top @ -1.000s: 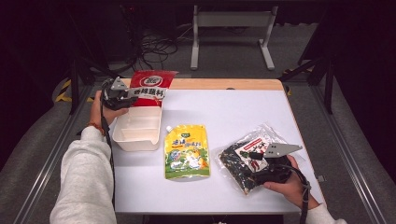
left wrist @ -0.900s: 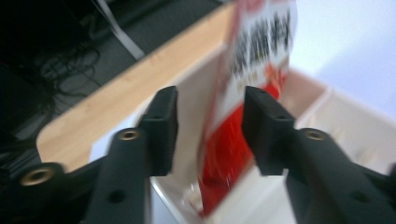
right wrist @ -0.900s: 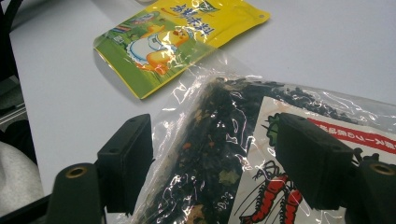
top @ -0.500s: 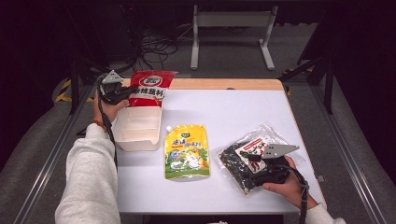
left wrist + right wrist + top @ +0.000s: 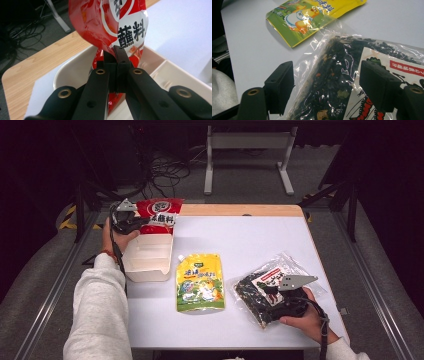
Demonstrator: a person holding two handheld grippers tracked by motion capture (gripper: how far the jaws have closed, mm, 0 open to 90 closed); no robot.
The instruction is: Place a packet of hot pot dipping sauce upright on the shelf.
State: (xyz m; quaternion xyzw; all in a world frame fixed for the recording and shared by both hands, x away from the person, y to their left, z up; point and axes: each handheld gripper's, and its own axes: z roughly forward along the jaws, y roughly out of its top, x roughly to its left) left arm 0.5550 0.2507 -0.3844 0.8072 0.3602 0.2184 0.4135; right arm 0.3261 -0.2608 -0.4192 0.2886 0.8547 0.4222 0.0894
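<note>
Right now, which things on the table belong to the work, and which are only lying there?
In the work:
red packet, held by the left gripper
white tray
dark clear bag, between the open right gripper's jaws

Lying about:
yellow pouch

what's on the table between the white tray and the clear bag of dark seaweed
In the high view, the yellow pouch lies flat between the white tray and the seaweed bag.

Red packet [image 5: 110,22], white panel, black characters. Cream tray [image 5: 145,262]. Yellow-green pouch [image 5: 200,282], cartoon print. Clear bag [image 5: 352,82], dark flakes, white-red label. Pale grey table [image 5: 250,240], wood edge.
</note>
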